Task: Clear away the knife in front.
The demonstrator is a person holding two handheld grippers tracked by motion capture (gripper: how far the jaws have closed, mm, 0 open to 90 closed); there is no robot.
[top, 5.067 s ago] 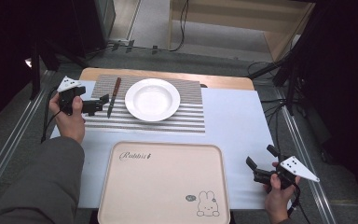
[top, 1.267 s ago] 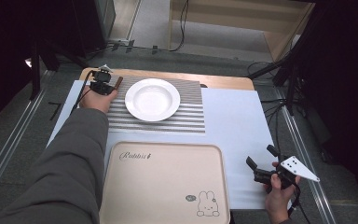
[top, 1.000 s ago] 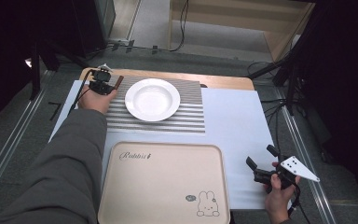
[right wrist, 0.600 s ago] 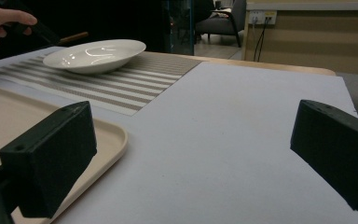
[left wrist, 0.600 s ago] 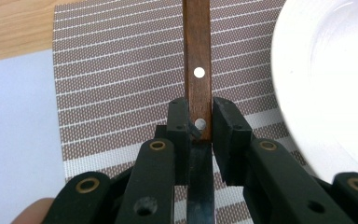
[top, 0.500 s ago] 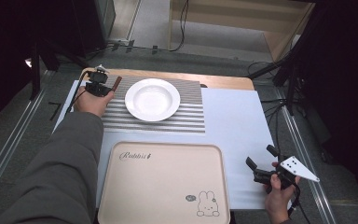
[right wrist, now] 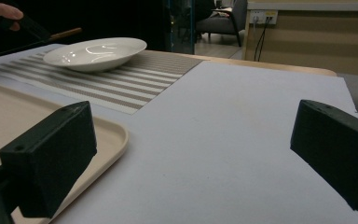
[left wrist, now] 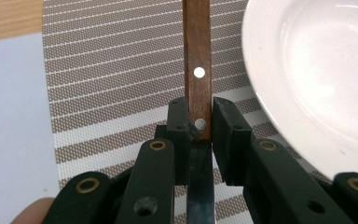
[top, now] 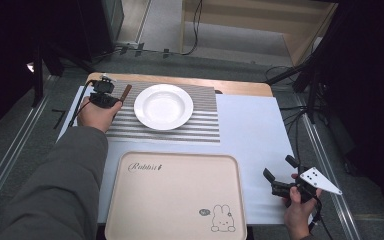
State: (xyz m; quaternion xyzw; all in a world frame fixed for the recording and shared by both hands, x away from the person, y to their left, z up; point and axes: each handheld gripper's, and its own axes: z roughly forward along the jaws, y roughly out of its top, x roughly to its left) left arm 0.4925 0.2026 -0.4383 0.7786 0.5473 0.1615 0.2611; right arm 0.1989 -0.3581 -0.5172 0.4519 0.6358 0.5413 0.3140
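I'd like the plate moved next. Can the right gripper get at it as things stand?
Probably yes: the right gripper is open, and only bare white table cover lies between it and the plate.

Plate on placemat, knife left, tray nearer.

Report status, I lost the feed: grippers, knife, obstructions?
Left gripper clamped on knife handle. Right gripper open, idle by tray. Plate close beside knife.
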